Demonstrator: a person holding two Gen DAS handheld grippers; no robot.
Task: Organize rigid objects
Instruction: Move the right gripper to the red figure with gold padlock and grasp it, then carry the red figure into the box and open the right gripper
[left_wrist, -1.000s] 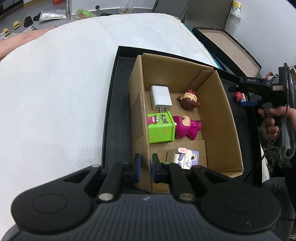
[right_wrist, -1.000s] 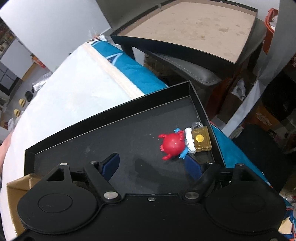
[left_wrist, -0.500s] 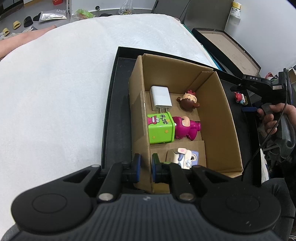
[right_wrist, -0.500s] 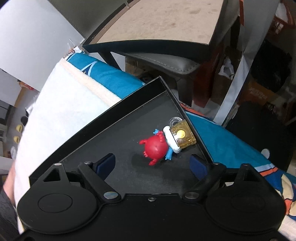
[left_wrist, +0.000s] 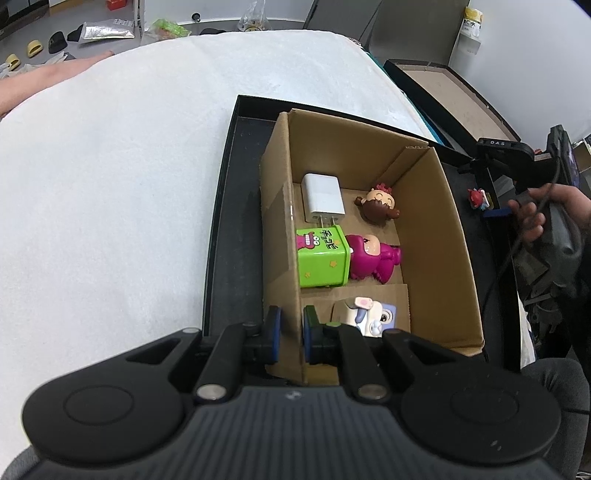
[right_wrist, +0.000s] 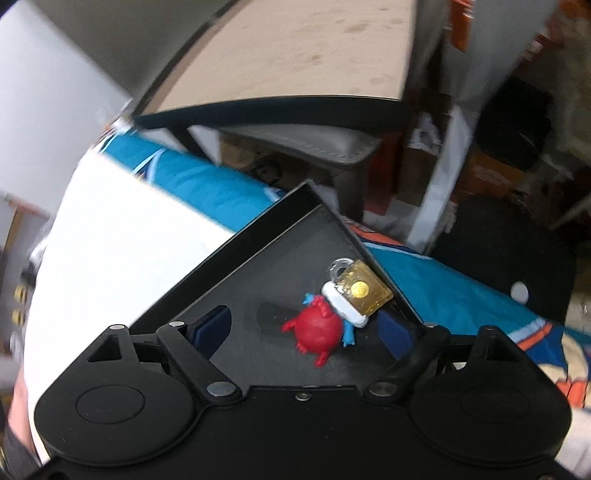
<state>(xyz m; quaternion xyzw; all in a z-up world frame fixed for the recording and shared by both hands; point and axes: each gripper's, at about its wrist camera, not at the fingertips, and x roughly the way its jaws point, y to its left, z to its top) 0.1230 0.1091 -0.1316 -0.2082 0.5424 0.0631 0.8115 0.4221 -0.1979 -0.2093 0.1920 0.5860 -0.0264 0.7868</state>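
A cardboard box (left_wrist: 456, 251) stands in a black tray (left_wrist: 221, 236). It holds a white charger (left_wrist: 322, 197), a brown-haired doll (left_wrist: 376, 206), a green cube (left_wrist: 321, 256), a magenta figure (left_wrist: 373, 256) and a white-and-lilac figure (left_wrist: 365, 314). My left gripper (left_wrist: 291, 332) is shut on the box's near-left wall. My right gripper (right_wrist: 306, 332) is open low over the tray's corner (right_wrist: 314, 192), its fingers either side of a red spiky toy (right_wrist: 317, 332). A yellow padlock (right_wrist: 364, 291) and a white piece (right_wrist: 343, 308) lie against the toy. The toy also shows in the left wrist view (left_wrist: 478, 197).
The tray lies on a white bedcover (left_wrist: 110, 166) over a teal sheet (right_wrist: 207, 184). A second tray with a brown base (right_wrist: 314, 48) sits on a grey chair beyond. Clutter stands on the floor to the right (right_wrist: 517, 129).
My right gripper has moved closer to the red toy and turned, so the toy now sits between its fingers. The left gripper and the box have not moved.
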